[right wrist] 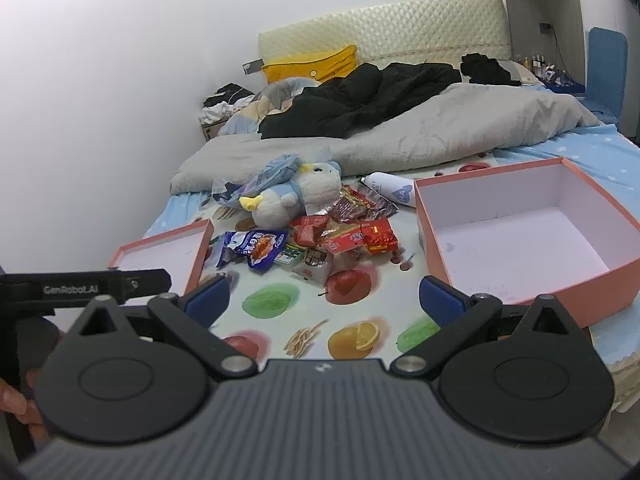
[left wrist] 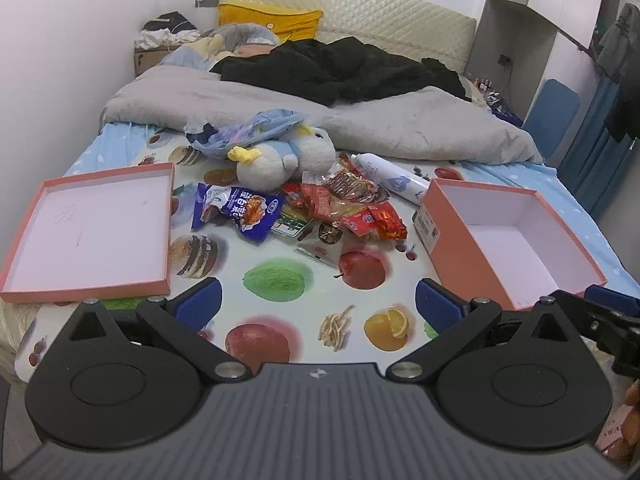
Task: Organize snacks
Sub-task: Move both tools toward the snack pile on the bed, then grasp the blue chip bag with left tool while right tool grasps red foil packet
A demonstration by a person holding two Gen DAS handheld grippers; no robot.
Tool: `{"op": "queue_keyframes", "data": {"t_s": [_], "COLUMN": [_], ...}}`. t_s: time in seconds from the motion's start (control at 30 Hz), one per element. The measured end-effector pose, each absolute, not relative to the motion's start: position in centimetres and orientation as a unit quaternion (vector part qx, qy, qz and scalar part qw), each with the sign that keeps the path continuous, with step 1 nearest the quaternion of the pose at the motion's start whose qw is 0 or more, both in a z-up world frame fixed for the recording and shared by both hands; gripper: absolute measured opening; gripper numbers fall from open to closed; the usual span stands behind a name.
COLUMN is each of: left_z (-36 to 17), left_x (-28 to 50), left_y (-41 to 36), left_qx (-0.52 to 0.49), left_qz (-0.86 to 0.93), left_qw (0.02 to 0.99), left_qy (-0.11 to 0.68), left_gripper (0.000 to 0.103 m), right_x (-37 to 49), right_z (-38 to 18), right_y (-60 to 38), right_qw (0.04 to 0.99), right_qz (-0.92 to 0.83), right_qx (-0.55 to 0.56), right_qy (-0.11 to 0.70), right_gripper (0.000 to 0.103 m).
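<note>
A pile of snack packets [left wrist: 344, 208] lies mid-bed on a fruit-print sheet, with a blue packet [left wrist: 236, 210] at its left; the pile [right wrist: 340, 236] and blue packet [right wrist: 256, 250] also show in the right wrist view. A deep pink box [left wrist: 516, 240] stands empty at the right, also in the right wrist view [right wrist: 532, 240]. Its shallow pink lid [left wrist: 88, 232] lies at the left, and shows in the right wrist view [right wrist: 168, 252]. My left gripper [left wrist: 318, 306] is open and empty, short of the pile. My right gripper [right wrist: 324, 300] is open and empty, beside the box.
A plush duck [left wrist: 288, 156] and a crumpled blue plastic bag [left wrist: 248, 128] lie behind the pile. A white spray can [left wrist: 392, 178] lies by the box. A grey quilt [left wrist: 420, 124] and black clothes [left wrist: 340, 68] cover the far bed. The wall runs along the left.
</note>
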State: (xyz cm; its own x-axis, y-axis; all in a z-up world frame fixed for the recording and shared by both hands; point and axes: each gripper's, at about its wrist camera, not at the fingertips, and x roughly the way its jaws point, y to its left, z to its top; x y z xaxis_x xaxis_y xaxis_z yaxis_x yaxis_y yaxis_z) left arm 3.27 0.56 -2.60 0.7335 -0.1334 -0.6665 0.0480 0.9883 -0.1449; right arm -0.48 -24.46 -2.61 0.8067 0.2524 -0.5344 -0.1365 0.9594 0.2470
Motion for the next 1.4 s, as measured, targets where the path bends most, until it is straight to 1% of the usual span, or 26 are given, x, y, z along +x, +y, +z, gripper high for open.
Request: {"op": "queue_keyframes", "data": {"t_s": [0.17, 0.57, 0.97, 1.03, 1.1, 1.2, 1.4], "left_z": [-3.4, -6.2, -10.1, -11.0, -12.2, -14.0, -17.6], "left_x": [4.8, 10.2, 17.2, 18.4, 19.5, 21.0, 24.0], "left_y": [1.0, 1.8, 3.6, 4.1, 4.5, 5.5, 7.2], "left_qx": [-0.056, -0.062, -0.073, -0.073, -0.069, -0.086, -0.124], "left_qz": [-0.040, -0.030, -0.005, 0.003, 0.000, 0.001, -0.011], "left_qw": [0.927, 0.916, 0.907, 0.903, 0.902, 0.897, 0.888], "left_qy": [0.369, 0.394, 0.415, 0.423, 0.427, 0.433, 0.442], "left_gripper": [0.103, 0.103, 0.103, 0.103, 0.103, 0.103, 0.103], "right_x": [0.9, 5.1, 12.0, 13.1, 14.3, 16.0, 20.0], "right_z": [-3.1, -5.4, -9.0, -9.6, -10.3, -11.3, -14.3], "right_y": [-24.7, -24.2, -21.9, -21.4, -21.0, -20.6, -20.8], "right_qw": [0.935, 0.930, 0.919, 0.917, 0.915, 0.911, 0.909], "right_qz": [0.114, 0.095, 0.116, 0.125, 0.130, 0.137, 0.117], "right_qx": [0.126, 0.113, 0.093, 0.083, 0.074, 0.069, 0.081], "right_qy": [0.311, 0.337, 0.365, 0.370, 0.375, 0.383, 0.392], "right_gripper": [0.103, 0.103, 0.103, 0.096, 0.091, 0.081, 0.080]}}
